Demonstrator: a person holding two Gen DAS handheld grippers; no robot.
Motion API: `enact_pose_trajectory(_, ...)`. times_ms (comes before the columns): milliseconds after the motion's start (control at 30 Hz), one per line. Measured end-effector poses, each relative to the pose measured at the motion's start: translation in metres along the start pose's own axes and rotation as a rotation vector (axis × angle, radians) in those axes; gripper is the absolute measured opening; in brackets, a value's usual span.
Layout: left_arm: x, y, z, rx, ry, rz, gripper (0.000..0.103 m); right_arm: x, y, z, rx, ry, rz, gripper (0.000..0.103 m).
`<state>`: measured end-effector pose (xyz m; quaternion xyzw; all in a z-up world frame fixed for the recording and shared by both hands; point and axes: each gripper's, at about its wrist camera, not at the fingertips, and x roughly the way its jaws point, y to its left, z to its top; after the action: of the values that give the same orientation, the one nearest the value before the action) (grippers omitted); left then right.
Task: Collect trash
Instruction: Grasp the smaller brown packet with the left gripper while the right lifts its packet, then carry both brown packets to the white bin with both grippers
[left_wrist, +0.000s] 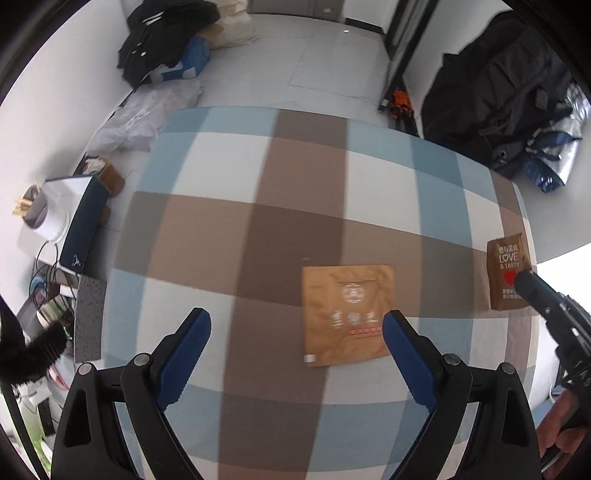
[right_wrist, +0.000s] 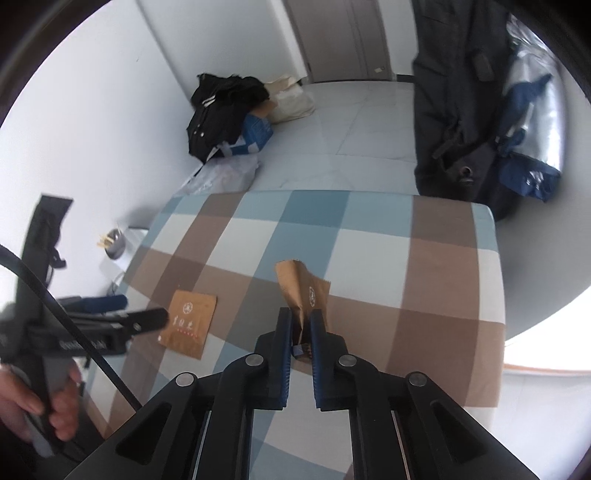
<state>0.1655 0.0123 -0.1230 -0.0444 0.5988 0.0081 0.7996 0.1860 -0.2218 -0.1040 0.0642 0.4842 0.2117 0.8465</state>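
Checked cloth covers the surface in blue, white and brown squares; taken here as the landmark.

Right gripper: jaws closed to a narrow gap, pinching the lower end of a small brown paper packet. The packet stands up from the cloth, crumpled at the pinch — near the middle of the cloth in the right wrist view. In the left wrist view the same packet sits close to the cloth's right edge, with the right gripper's tip on it.

Left gripper: jaws wide apart, nothing between them, hovering above the cloth. A flat brown paper bag lies on the cloth, its right edge just beside the right-hand finger.

Open room: the far half of the cloth is bare out to its far edge; grey floor beyond. Dark bags crowd the far right corner; a white box stands off the left edge.
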Motion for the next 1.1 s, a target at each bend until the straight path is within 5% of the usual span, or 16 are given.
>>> enact_pose_trajectory(300, 0.019, -0.019, 0.0, 0.061, 0.068, 0.072, 0.094, -0.016, -0.012, 0.0, 0.022, -0.025, 0.02, 0.008)
enact_pose_trajectory(467, 0.016, -0.022, -0.002, 0.061, 0.026, 0.073, 0.094, -0.026, -0.016, -0.003, 0.021, -0.035, 0.024, 0.008)
enact_pose_trajectory(567, 0.01, -0.029, -0.006, 0.099, -0.001, 0.06, 0.077, -0.035, -0.019, -0.004, 0.016, -0.047, 0.022, 0.008)
enact_pose_trajectory(633, 0.006, -0.038, -0.01, 0.148, -0.015, 0.044, 0.05, -0.04, -0.019, -0.005, 0.014, -0.055, 0.025, 0.008)
enact_pose_trajectory(700, 0.005, -0.043, -0.013, 0.18, -0.02, 0.034, 0.041, -0.045, -0.018, -0.006, 0.009, -0.067, 0.02, 0.008)
enact_pose_trajectory(1100, 0.001, -0.04, -0.025, 0.181, -0.035, 0.012, 0.033, -0.073, -0.012, -0.014, 0.013, -0.11, 0.018, 0.008)
